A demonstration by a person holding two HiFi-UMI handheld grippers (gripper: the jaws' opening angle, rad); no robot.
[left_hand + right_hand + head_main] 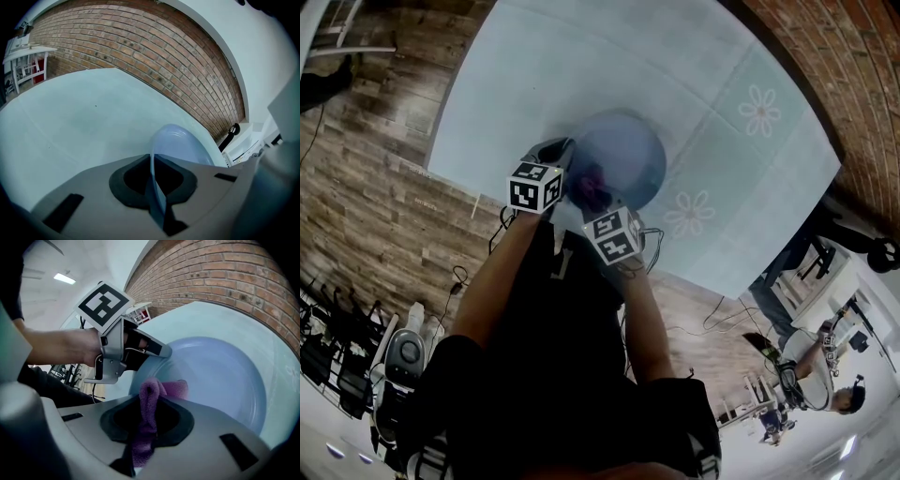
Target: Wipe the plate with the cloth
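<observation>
- The plate [628,150] [180,145] [220,376] is pale blue and is over the middle of the table [534,66] [70,122], just in front of the person. No view shows whether its far edge rests on the table.
- The purple cloth [176,389] [592,183] is bunched against the plate's inner face, close to the near rim.
- The right gripper [151,401] [598,202] has its jaws narrow and pinched on the cloth, and a fold stands up between them.
- The left gripper [152,161] [140,350] [564,150] is at the plate's left rim. Its jaws are nearly together and clamp the rim, which runs edge-on between them.
- Two flower prints [759,111] mark the table to the right of the plate.
- A brick wall [140,51] [225,273] stands beyond the plate.
- A wooden floor [366,206] lies to the plate's left.
</observation>
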